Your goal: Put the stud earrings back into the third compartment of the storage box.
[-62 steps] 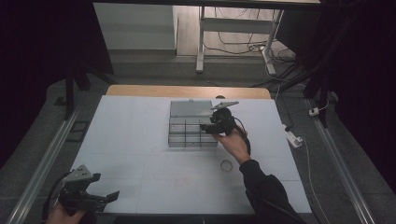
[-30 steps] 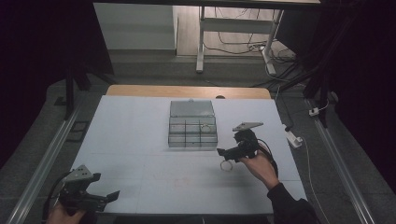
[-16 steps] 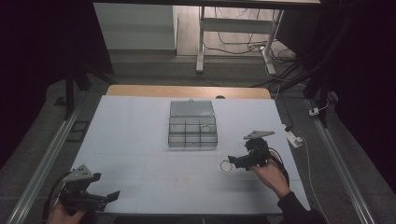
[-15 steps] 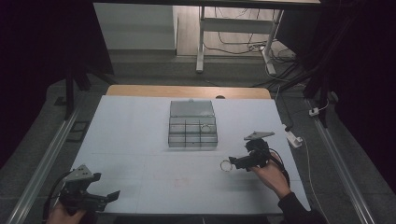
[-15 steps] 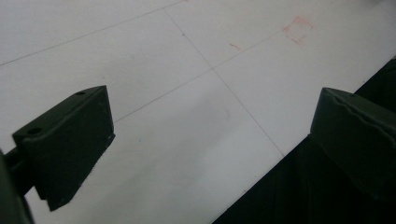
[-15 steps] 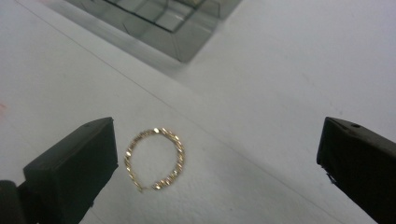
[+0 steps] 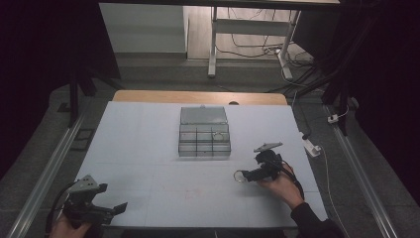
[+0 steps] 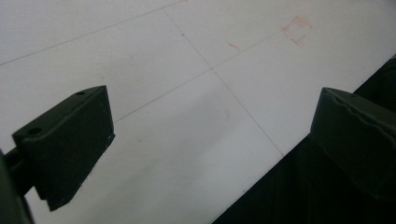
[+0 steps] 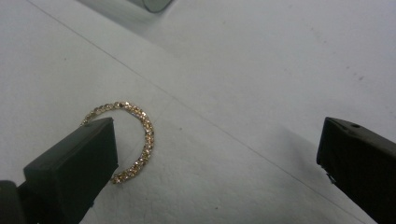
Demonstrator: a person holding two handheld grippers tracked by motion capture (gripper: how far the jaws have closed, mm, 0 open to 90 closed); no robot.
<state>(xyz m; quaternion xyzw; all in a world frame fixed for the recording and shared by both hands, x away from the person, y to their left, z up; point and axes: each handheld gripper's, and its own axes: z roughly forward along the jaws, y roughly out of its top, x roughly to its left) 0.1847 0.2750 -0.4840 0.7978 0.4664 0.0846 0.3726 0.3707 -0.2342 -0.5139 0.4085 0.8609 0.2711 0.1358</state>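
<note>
High view: right gripper (image 7: 246, 175) sits right of centre in the lower half of the frame, low over the white table (image 7: 148, 148), held by the person's right hand (image 7: 280, 181) coming in from the bottom right. Its fingers point toward frame left and are spread wide, holding nothing. The thing it reaches for is a small gold ring (image 7: 240, 175) set w/ tiny stones, lying flat on the table at the finger tips.

Right gripper view: the ring (image 9: 133, 137) lies left of centre; the left finger (image 9: 74, 165) covers the ring's lower-left part, so whether it touches the ring can't be told. The right finger (image 9: 357, 163) is well apart from it at the right edge of the frame. A faint pencil line on the table runs diagonally just beside the ring.

A clear plastic compartment box (image 7: 204, 138), lid open & tipped back, stands above and left of the ring in the high view, near frame centre; something small and pale sits in one upper-right compartment, too small to name.

Left gripper (image 7: 111, 210) is at the bottom left corner of the high view, at the table's near edge, in the person's left hand (image 7: 67, 229). Left gripper view: fingers (image 8: 70, 140) wide apart, nothing between them, just bare table w/ thin lines and a faint red square mark (image 8: 297, 29) at upper right.
</note>
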